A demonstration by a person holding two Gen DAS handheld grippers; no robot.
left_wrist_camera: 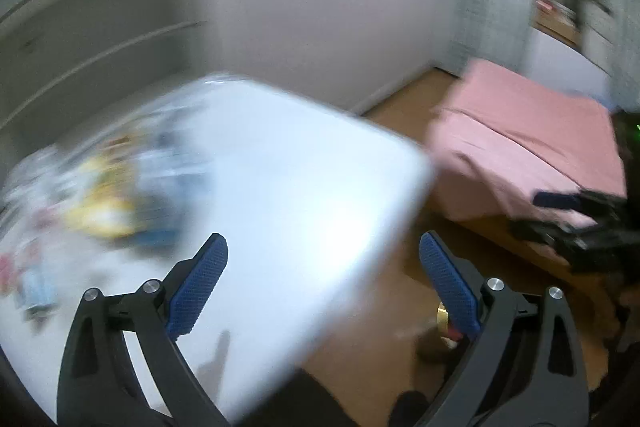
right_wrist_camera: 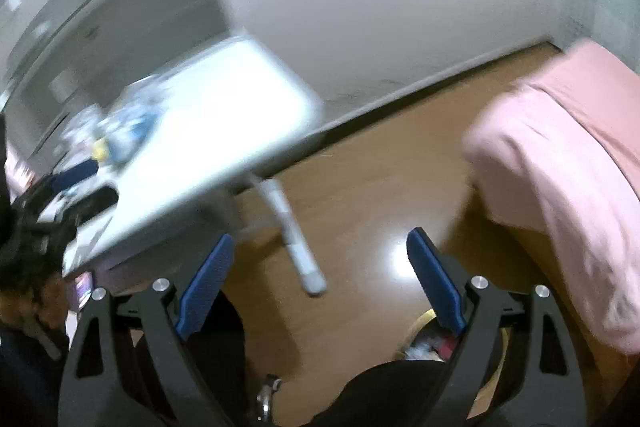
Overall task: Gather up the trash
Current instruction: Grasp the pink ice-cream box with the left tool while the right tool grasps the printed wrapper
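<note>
Both grippers — left gripper (left_wrist_camera: pixel 324 281) and right gripper (right_wrist_camera: pixel 320 277) — have jaws spread and empty, so looks like we're between pickups — next grab needs reaching the blurry trash pile (left_wrist_camera: pixel 100 203) on the white surface (left_wrist_camera: pixel 304 187).

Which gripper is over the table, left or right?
The left gripper: its left finger overlaps the white table. The right gripper is over bare wooden floor.

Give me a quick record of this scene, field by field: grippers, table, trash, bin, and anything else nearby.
left gripper: open, empty, over table edge
right gripper: open, empty, over wooden floor
table: white
trash: blurred colourful pile on the table's far left part
bin: low on the floor, between table and bed, contents unclear
bed: pink cover, right side
image quality: heavy motion blur
</note>
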